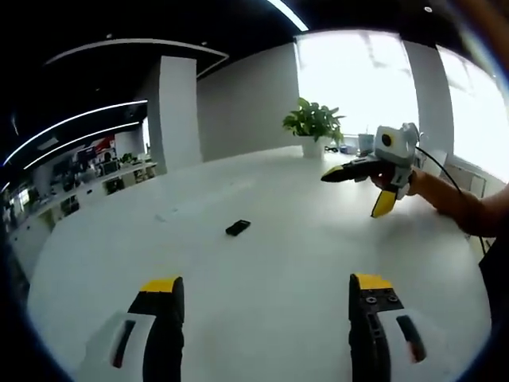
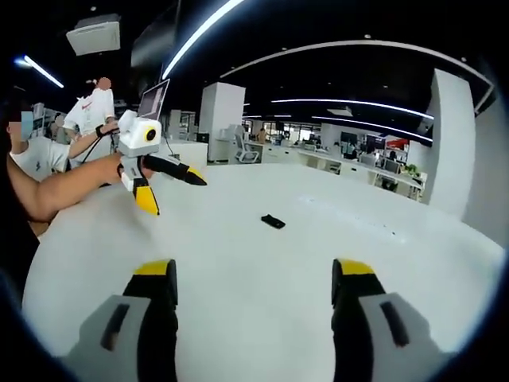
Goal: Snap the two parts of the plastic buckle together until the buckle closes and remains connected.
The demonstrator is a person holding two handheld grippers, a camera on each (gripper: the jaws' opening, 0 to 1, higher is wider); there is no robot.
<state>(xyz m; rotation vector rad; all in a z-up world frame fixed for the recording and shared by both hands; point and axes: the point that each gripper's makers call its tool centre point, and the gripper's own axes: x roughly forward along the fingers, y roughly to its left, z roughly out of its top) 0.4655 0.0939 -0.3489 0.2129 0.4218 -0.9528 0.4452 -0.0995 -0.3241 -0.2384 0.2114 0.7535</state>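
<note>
A small black buckle (image 1: 238, 228) lies alone on the white table (image 1: 262, 318), well ahead of my left gripper (image 1: 266, 283), whose jaws stand wide apart with nothing between them. It is too small to tell its two parts apart. A hand holds my right gripper (image 1: 354, 192) above the table at the right, open. From the right gripper view the buckle (image 2: 273, 221) lies ahead of my right gripper (image 2: 254, 267), which is open and holds nothing. My left gripper (image 2: 176, 195) hovers at the left there, open, on a bare forearm.
A potted plant (image 1: 312, 123) stands at the table's far edge by the bright window. A laptop (image 2: 153, 99) and seated people (image 2: 40, 151) are at the table's left end in the right gripper view. A white pillar (image 1: 179, 111) rises behind the table.
</note>
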